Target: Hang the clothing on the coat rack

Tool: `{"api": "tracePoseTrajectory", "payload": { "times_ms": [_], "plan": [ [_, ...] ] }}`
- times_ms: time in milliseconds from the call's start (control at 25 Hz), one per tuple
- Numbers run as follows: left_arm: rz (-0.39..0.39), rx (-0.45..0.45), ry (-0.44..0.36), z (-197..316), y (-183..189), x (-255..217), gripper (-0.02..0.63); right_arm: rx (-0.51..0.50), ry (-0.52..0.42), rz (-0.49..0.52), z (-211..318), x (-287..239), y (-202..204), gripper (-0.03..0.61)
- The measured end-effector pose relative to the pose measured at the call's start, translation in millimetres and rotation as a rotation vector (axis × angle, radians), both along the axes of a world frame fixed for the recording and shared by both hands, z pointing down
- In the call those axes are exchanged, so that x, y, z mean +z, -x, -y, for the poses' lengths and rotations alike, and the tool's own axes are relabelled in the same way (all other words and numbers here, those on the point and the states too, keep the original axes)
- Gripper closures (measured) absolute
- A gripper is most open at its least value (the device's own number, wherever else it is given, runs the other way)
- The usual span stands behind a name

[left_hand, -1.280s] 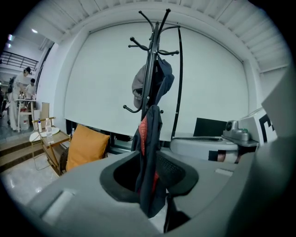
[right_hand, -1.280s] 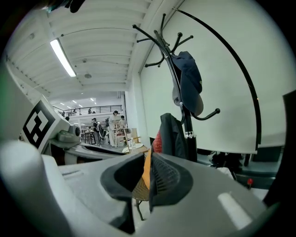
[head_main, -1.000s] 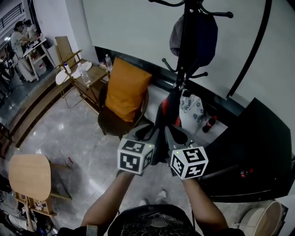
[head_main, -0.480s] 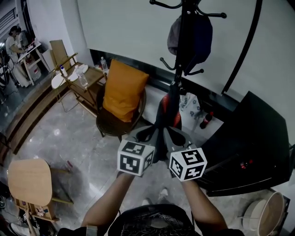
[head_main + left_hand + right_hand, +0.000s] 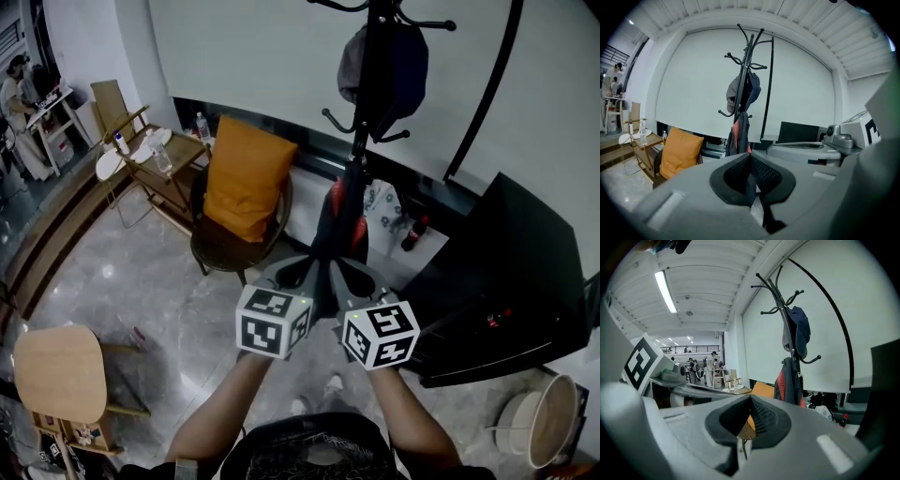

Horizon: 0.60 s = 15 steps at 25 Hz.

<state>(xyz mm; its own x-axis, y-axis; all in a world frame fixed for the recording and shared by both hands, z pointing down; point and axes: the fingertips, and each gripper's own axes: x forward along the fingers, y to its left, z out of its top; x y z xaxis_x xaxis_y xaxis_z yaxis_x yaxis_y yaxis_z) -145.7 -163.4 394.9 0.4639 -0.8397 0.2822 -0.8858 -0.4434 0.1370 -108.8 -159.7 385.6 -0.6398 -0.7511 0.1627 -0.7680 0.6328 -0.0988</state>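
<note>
A black coat rack [image 5: 361, 141] stands ahead by the white wall. A black-and-red jacket [image 5: 342, 220] hangs from its lower hooks, and a dark cap [image 5: 384, 70] hangs higher up. My left gripper [image 5: 300, 269] and right gripper [image 5: 349, 274] are held side by side just short of the jacket, pointing at it. Both are shut, and the left jaws have just been closing with nothing between them. In the left gripper view the pads of the left gripper [image 5: 749, 157] meet below the rack [image 5: 745, 70]. The right gripper [image 5: 750, 401] also holds nothing, and the jacket [image 5: 790, 385] hangs beyond it.
A chair with an orange cushion [image 5: 246, 178] stands left of the rack, with a wooden side table [image 5: 159, 155] bearing bottles behind it. A black desk [image 5: 506, 272] fills the right. A white bag [image 5: 387, 216] and a cola bottle [image 5: 410, 234] sit at the rack's foot. A wooden stool [image 5: 56, 361] stands near left.
Both grippers stay side by side. The view has shifted a little: the chair and side table sit further left, and more of a white basket shows at bottom right.
</note>
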Motion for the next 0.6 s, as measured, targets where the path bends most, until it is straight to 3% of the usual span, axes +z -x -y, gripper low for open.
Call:
{"api": "tracePoseTrajectory", "payload": {
  "times_ms": [600],
  "plan": [
    [-0.018,0.028,-0.006,-10,4,-1,0.607,0.020,-0.010,-0.019,-12,0,5,0.577]
  ]
}}
